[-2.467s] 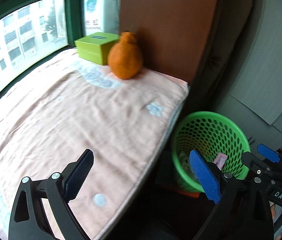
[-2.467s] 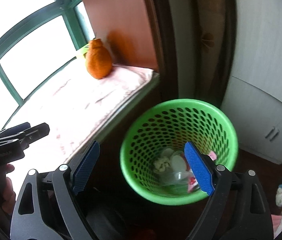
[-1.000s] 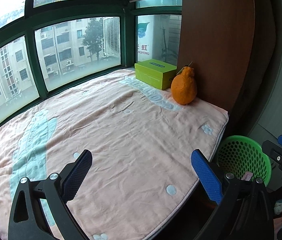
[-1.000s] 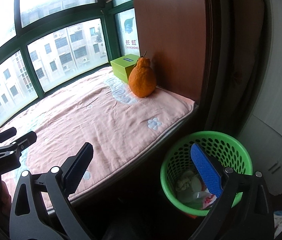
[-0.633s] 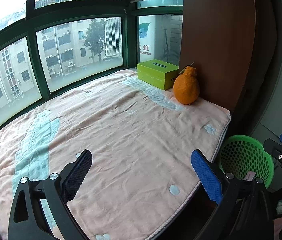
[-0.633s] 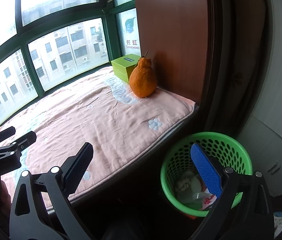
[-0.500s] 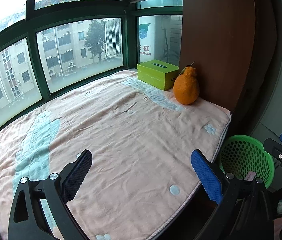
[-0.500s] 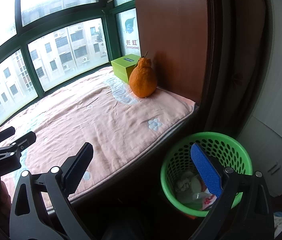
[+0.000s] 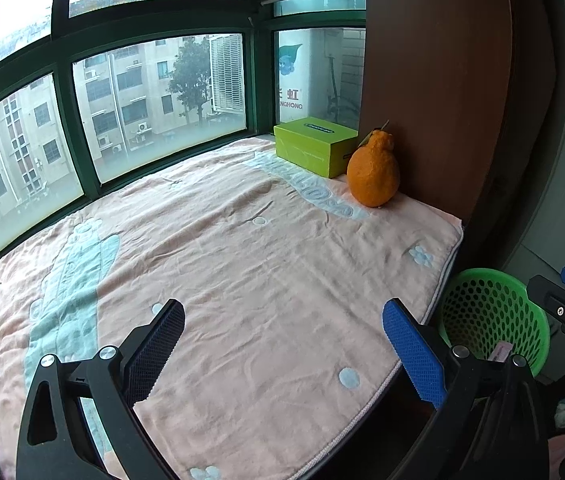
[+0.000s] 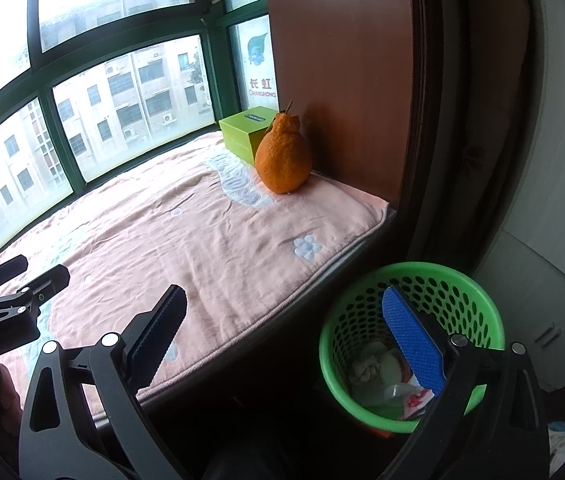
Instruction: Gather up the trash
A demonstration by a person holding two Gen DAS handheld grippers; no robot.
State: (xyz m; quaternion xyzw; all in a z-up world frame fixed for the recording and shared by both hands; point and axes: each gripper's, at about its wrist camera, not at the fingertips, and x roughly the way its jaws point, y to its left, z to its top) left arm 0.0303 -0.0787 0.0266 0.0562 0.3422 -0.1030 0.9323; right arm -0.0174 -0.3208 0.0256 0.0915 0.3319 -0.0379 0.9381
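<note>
One orange fruit (image 10: pixel 283 160) beside green box (image 10: pixel 244 129) on blanket (image 10: pixel 186 232).

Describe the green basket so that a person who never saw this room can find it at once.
Find the window seat covered by the pink blanket. On the floor below its corner, on the wooden-panel side, stands the green basket. It is round, with holes all over its wall, and holds crumpled trash, unlike the closed green box on the blanket.

Green plastic basket (image 10: pixel 478 304): round, perforated walls, stood upright on the floor just beside the edge of the blanket-covered ledge. Trash (image 10: pixel 382 376) lay at its bottom: crumpled white paper, pale round lids, a clear plastic piece, a red-and-white wrapper.
</note>
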